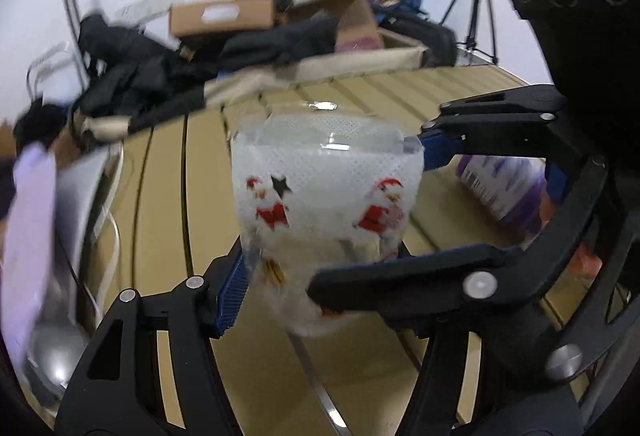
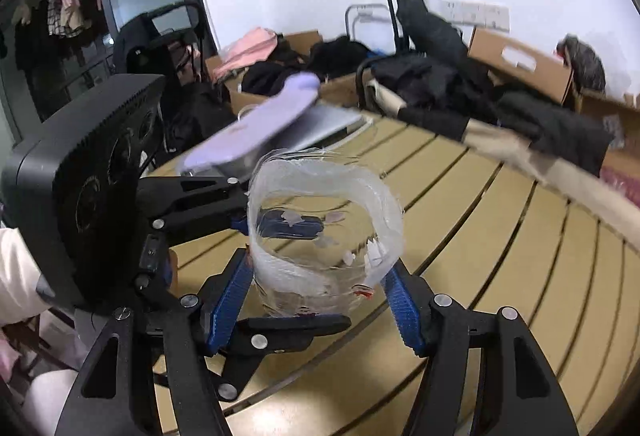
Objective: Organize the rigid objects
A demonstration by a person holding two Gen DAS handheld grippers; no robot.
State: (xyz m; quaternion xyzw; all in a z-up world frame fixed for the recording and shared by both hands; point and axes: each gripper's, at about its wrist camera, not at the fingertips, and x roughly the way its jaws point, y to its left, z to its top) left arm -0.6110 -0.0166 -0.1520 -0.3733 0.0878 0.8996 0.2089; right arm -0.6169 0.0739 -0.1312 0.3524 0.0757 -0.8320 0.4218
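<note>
- Both your left gripper [image 1: 320,260] and right gripper [image 2: 320,300] pinch the clear Santa-print cup [image 2: 320,236], fingers closed on its walls.
- Squeeze unevenly and the thin wall buckles, slipping onto the slatted table [image 2: 500,236].

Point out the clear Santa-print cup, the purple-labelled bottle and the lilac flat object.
Santa-print cup [image 1: 326,192], left wrist view, printed side wall.
Purple-labelled bottle [image 1: 504,188], left wrist view, its white label.
Lilac flat object [image 2: 260,124], right wrist view, middle of its top face.

Clear plastic cup wrapped in white Santa-print fabric [image 1: 326,204], open top ragged-edged, upright, held above the tan slatted surface [image 1: 360,388], purple-labelled bottle [image 1: 504,188] lying beyond
</note>
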